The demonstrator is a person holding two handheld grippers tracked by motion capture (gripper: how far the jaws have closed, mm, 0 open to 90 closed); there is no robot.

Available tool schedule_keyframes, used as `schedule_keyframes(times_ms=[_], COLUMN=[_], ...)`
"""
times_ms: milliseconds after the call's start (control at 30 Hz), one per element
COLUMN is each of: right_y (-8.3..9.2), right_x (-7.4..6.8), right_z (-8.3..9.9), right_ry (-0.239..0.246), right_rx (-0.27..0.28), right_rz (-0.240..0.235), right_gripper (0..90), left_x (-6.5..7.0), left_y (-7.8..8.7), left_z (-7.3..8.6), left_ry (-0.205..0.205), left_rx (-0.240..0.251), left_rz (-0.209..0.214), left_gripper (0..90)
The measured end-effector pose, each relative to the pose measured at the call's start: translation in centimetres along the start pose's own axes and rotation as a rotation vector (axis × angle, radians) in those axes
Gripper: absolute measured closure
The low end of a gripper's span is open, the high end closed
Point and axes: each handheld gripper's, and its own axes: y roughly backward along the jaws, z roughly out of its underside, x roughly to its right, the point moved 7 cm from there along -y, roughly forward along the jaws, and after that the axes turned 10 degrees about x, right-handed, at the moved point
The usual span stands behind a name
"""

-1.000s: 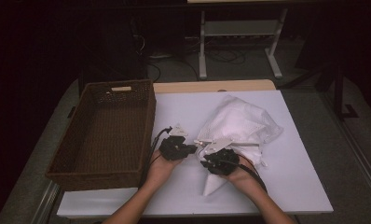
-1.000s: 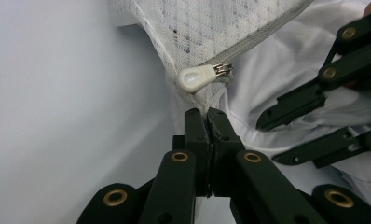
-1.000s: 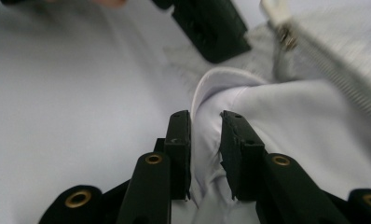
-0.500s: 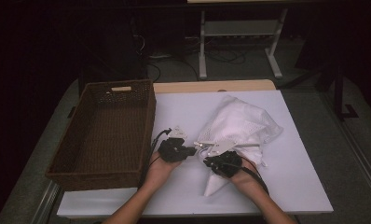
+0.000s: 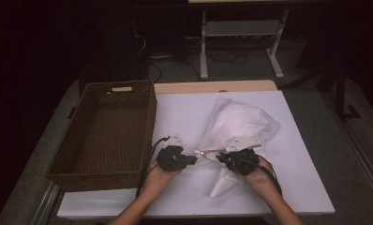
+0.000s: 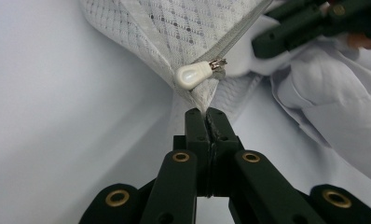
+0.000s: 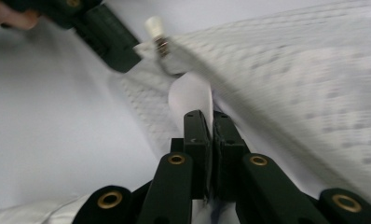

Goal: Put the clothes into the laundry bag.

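A dim lab or workshop: beyond the white table (image 5: 297,187) stand a metal rack (image 5: 241,35) and loose floor cables (image 5: 175,58).

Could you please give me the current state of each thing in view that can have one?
Mesh bag: lying crumpled on the table, pinched by both grippers near the zipper end.
Zipper pull: at the corner of the bag, touched by neither gripper.
Basket: empty, upright.
Left gripper: shut on the bag's corner.
Right gripper: jaws just closed, shut on white fabric.
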Motion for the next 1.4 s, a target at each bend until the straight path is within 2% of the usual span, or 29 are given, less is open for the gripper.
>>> schedule_keyframes(times_ms=[167, 333, 667, 733, 800, 933, 1000, 1200, 1400], right_y=[-0.5, -1.7, -4.1, -4.6, -4.9, -4.9, -4.7, -3.0, -0.5], right_x=[0.9, 1.8, 3.8, 4.3, 4.7, 4.6, 4.3, 2.4, 1.2], right_z=[-0.1, -0.5, -1.2, -1.4, -1.4, -1.3, -1.3, -1.2, -0.8], right_ry=[-0.016, -0.029, -0.012, -0.023, -0.025, -0.026, -0.039, -0.019, -0.028], right_rx=[0.023, 0.044, 0.061, 0.071, 0.075, 0.074, 0.062, 0.03, 0.033], right_rz=[0.028, 0.066, 0.166, 0.185, 0.186, 0.174, 0.151, 0.056, -0.011], right_gripper=[86.0, 86.1, 86.1, 86.0, 86.0, 84.7, 82.3, 63.3, 52.5], left_x=[0.1, -0.1, 0.0, 0.0, -0.1, -0.2, -0.3, -0.5, -0.6], left_y=[-0.2, -0.5, -0.7, -0.7, -0.8, -1.0, -1.1, -1.0, -1.0], left_z=[0.0, 0.1, -0.1, -0.1, -0.1, -0.1, -0.1, -0.2, -0.3], left_ry=[-0.004, -0.008, -0.005, -0.006, -0.006, 0.0, 0.005, 0.0, 0.001], left_rx=[0.0, 0.001, 0.001, 0.002, 0.005, 0.003, 0.006, 0.013, 0.015], left_rz=[0.007, 0.0, 0.008, 0.008, 0.008, 0.015, 0.016, 0.013, 0.011], left_gripper=[89.4, 89.3, 89.5, 89.5, 89.4, 89.3, 89.2, 89.0, 89.0])
